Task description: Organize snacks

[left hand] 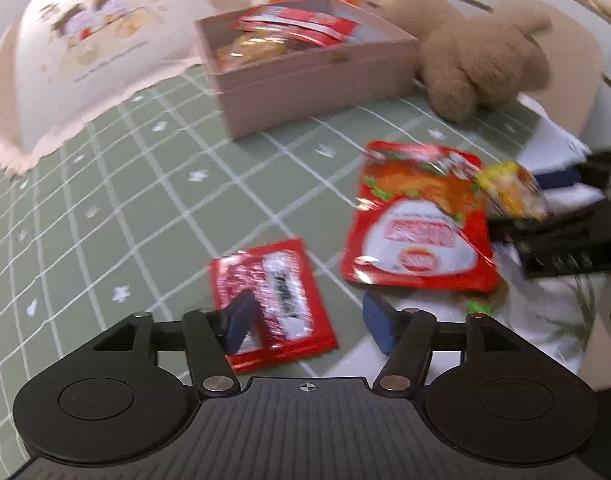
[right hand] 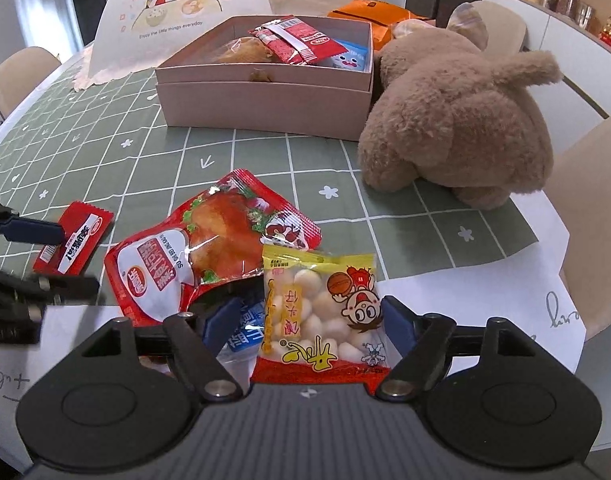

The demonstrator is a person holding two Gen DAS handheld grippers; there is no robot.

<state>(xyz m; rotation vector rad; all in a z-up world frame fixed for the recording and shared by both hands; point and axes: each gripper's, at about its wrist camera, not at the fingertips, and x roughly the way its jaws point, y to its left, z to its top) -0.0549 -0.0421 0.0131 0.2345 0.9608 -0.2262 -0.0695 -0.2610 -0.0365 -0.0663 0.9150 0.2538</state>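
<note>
A pink box [right hand: 265, 100] [left hand: 317, 80] at the back of the table holds several snack packets. A small red flat packet [left hand: 273, 300] [right hand: 75, 240] lies on the green checked cloth, between the open fingers of my left gripper [left hand: 309, 320]. A large red chicken pouch [left hand: 417, 220] [right hand: 201, 248] lies beside it. A yellow packet of white balls [right hand: 321, 312] [left hand: 509, 188] lies between the open fingers of my right gripper [right hand: 313, 324], partly over a blue packet [right hand: 245, 332]. The jaws do not touch it.
A brown plush bear [right hand: 457, 120] [left hand: 485, 52] lies right of the box. A white dome food cover [right hand: 173, 12] [left hand: 93, 52] stands at the back left. An orange bag [right hand: 369, 12] lies behind the box. White paper [right hand: 485, 292] covers the near right table edge.
</note>
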